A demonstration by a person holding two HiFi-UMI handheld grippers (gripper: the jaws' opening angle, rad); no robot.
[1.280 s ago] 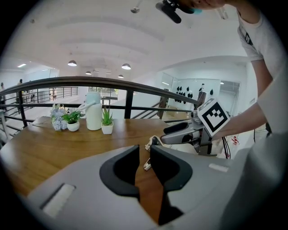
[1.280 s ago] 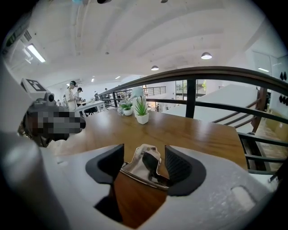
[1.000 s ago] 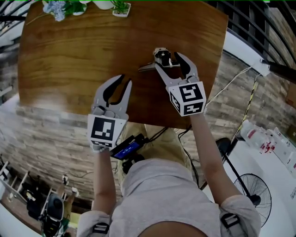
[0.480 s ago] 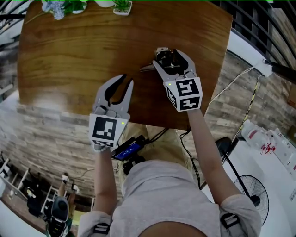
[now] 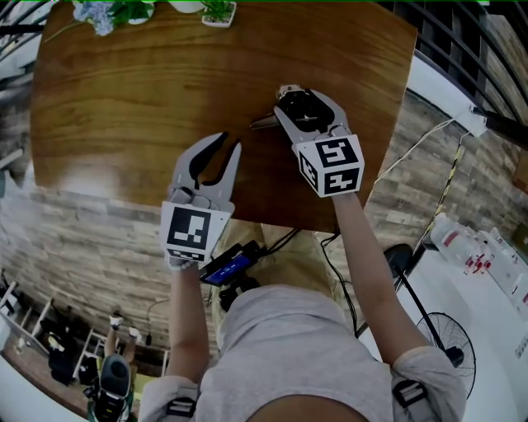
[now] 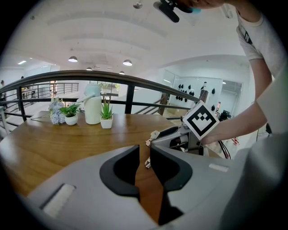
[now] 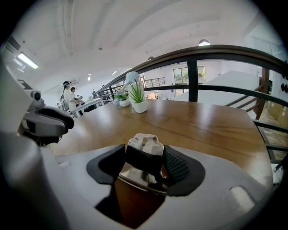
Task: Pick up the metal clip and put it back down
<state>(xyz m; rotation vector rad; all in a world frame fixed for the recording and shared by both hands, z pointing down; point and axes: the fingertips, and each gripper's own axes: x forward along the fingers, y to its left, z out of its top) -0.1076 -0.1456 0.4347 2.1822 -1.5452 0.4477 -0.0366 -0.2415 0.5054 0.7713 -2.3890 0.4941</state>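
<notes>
The metal clip (image 5: 262,122), with a black body and silver handles, rests on the wooden table (image 5: 148,91) right of centre. My right gripper (image 5: 305,103) reaches over it. In the right gripper view the clip (image 7: 144,143) fills the gap of the right gripper (image 7: 145,161): its jaws have just been closing and both pads touch the black body. My left gripper (image 5: 227,152) hovers near the table's front edge, jaws a narrow gap apart and empty. The left gripper view shows that gap (image 6: 145,157), with the clip (image 6: 154,134) and the right gripper (image 6: 177,137) beyond.
Small potted plants (image 5: 216,12) and a flower pot (image 5: 99,12) stand at the table's far edge, with a pale jug (image 6: 92,108) beside them. A railing runs behind the table. Cables and a fan (image 5: 450,338) lie on the floor at the right.
The right gripper has slid forward over the clip and its jaws have narrowed onto the black body. The left gripper has stayed put.
</notes>
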